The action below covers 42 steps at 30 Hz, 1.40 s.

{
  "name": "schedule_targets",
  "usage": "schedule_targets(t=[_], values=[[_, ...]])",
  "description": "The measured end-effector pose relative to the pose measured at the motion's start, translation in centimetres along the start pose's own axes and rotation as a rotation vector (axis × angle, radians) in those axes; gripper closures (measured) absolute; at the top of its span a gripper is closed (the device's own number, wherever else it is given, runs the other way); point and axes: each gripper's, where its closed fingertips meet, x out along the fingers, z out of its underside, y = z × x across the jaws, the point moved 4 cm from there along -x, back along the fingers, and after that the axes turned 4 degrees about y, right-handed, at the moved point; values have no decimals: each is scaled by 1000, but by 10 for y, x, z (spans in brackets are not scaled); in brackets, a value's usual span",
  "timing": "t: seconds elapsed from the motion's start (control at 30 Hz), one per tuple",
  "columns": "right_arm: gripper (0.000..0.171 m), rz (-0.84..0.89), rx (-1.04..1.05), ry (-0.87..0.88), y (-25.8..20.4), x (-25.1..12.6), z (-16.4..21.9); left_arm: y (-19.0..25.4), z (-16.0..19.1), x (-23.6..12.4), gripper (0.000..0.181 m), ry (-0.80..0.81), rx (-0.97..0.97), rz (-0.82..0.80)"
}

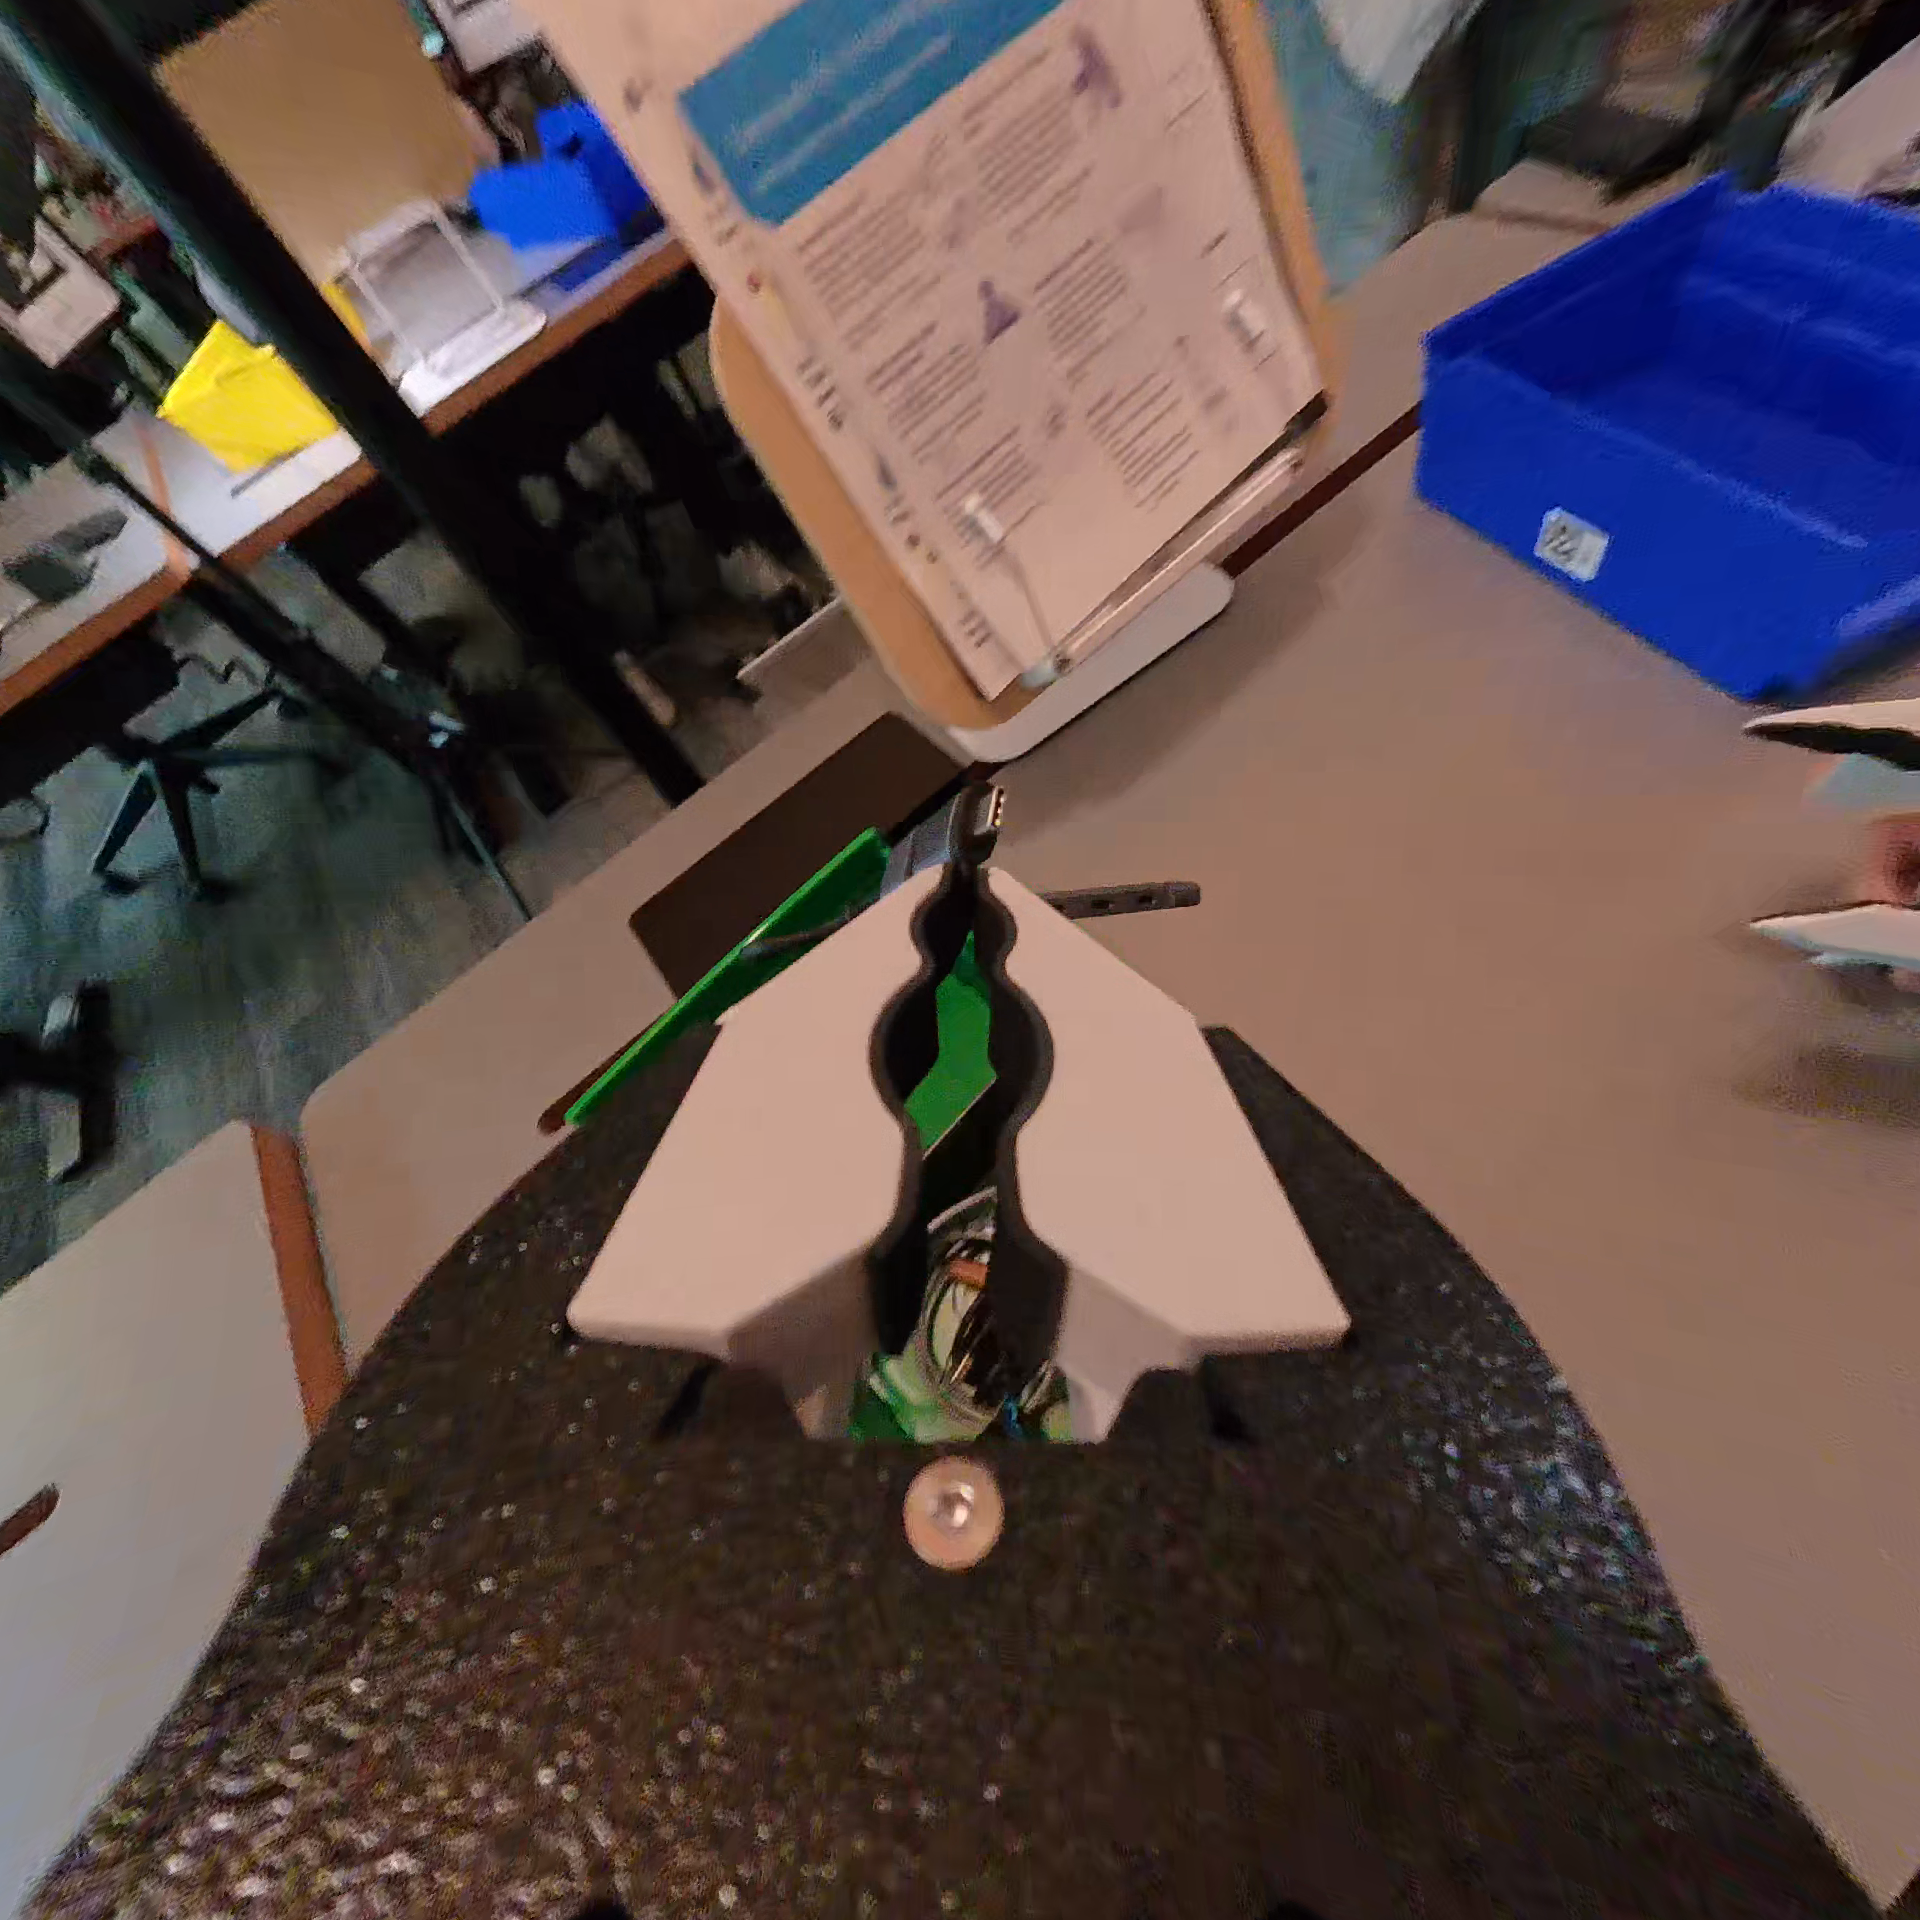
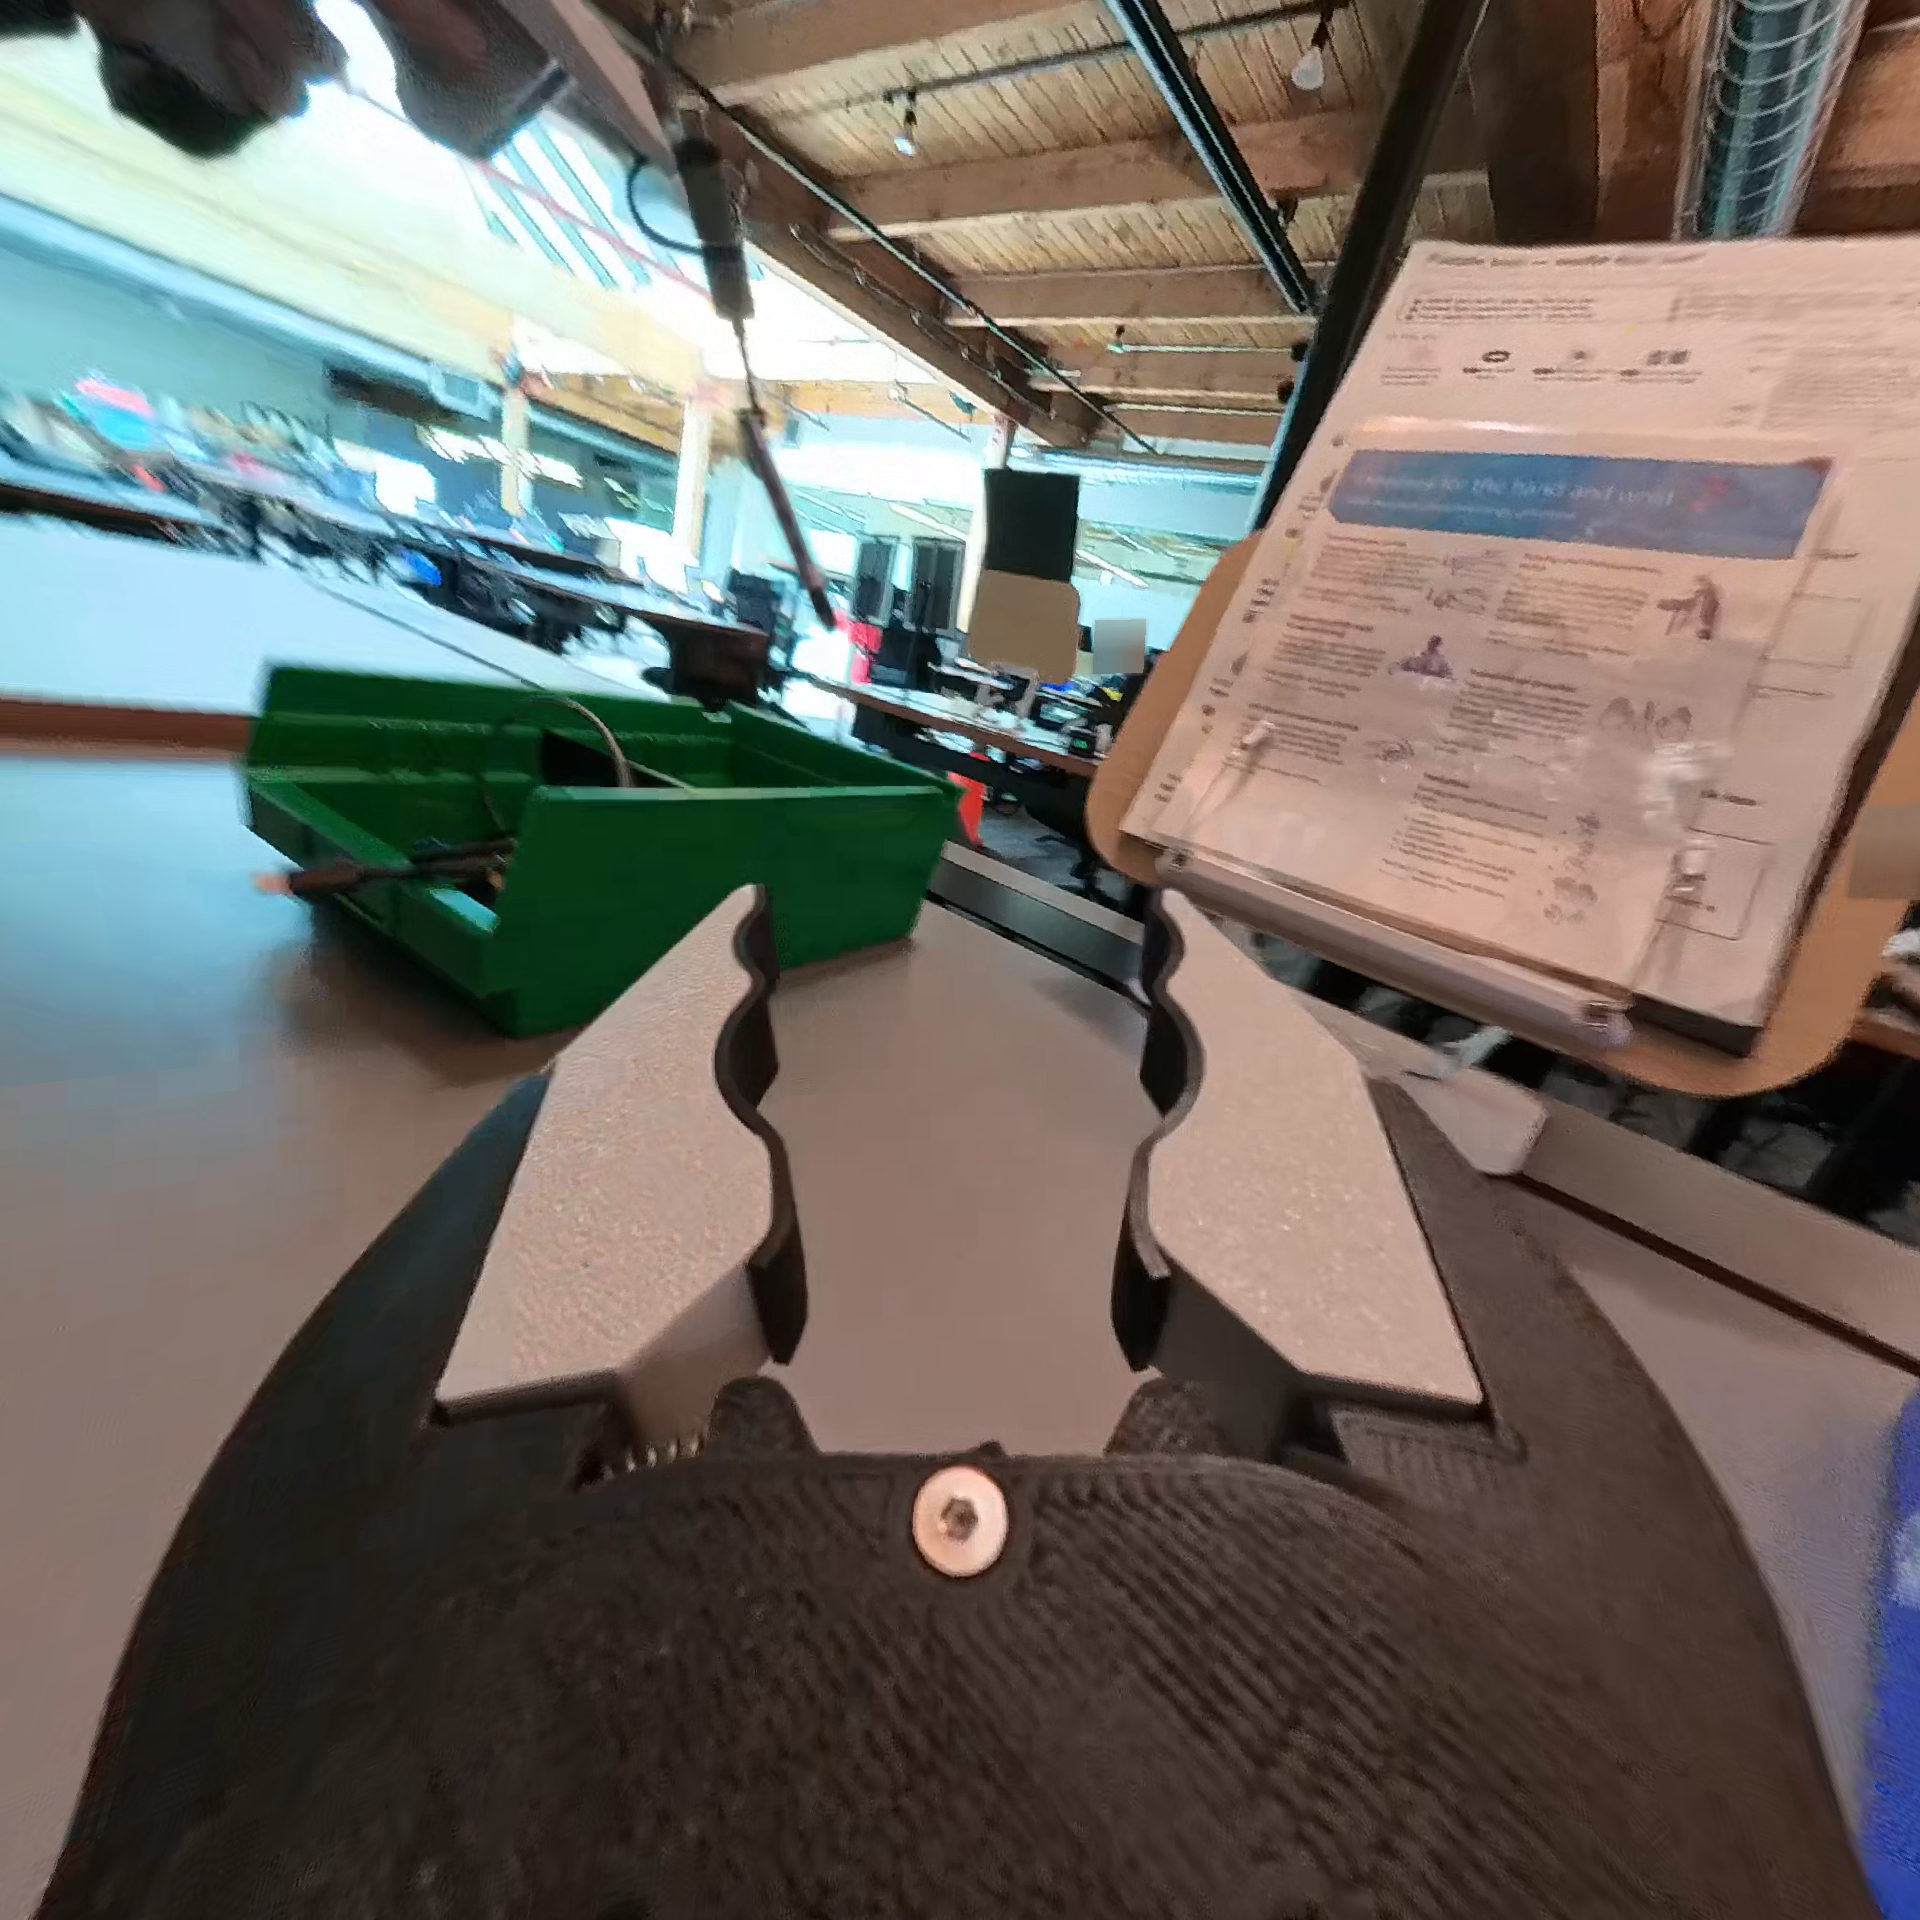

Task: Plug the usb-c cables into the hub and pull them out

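My left gripper (image 1: pixel 966 878) is shut on a dark USB-C cable; its metal plug (image 1: pixel 985 805) sticks out past the fingertips, held above the green bin (image 1: pixel 727 977). A slim dark hub (image 1: pixel 1127 896) lies on the table just right of the plug, apart from it. My right gripper (image 2: pixel 956 914) is open and empty, low over the table. Its white fingers (image 1: pixel 1839 930) also show at the right edge of the left wrist view. In the right wrist view the green bin (image 2: pixel 644 862) holds more dark cables (image 2: pixel 416 868), one end hanging over its front edge.
A blue bin (image 1: pixel 1683 416) stands at the back right of the table (image 1: pixel 1403 935). A document stand with printed sheets (image 1: pixel 1018 343) stands at the table's far edge, also in the right wrist view (image 2: pixel 1507 675). A dark mat (image 1: pixel 790 831) lies under the green bin. Other desks and chairs lie beyond. Across from one pair of fingers to the other is roughly 30 cm.
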Motion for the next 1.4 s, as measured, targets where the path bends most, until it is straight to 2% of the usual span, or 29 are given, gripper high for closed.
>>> schedule_targets(t=[0.1,0.2,0.33,0.37,0.5,0.67,0.7,0.8,0.9,0.97,1.0,1.03,1.07,1.1,1.17,1.23,1.3,1.4], values=[[80,-117,252,63,-23,8,-26,47,-18,-19,181,105,88,82],[79,-185,495,86,-35,13,-45,96,-23,-24,181,146,184,144],[82,-243,715,14,-36,13,-46,156,-21,-17,181,156,367,247],[88,-246,735,-6,-34,12,-44,170,-19,-15,181,157,425,287],[89,-214,671,-89,-25,9,-34,213,-9,-6,181,169,570,438],[143,-302,589,-217,-32,1,-26,244,-1,2,181,162,649,545],[149,-323,588,-230,-34,0,-25,248,-1,3,181,169,666,544],[149,-394,593,-266,-44,-1,-20,258,1,5,181,165,697,575],[150,-374,607,-226,-40,0,-21,266,4,6,181,156,701,621],[150,-329,683,-91,-29,1,-32,267,-3,5,178,214,609,611],[150,-309,747,3,-22,-1,-41,265,-11,3,162,281,535,579],[150,-290,820,104,-12,-5,-51,261,-18,1,137,348,444,537],[150,-268,891,203,-2,-9,-60,256,-22,-1,124,411,336,502],[149,-236,950,286,8,-14,-65,252,-23,-2,121,466,220,493],[150,-223,1071,437,22,-25,-76,249,-9,5,122,502,4,531],[150,-239,1170,539,30,-33,-83,252,20,23,119,437,-148,570],[150,-207,1184,625,34,-39,-88,260,44,40,119,442,-303,588],[150,-120,1116,682,33,-42,-89,277,59,50,128,560,-508,645]])
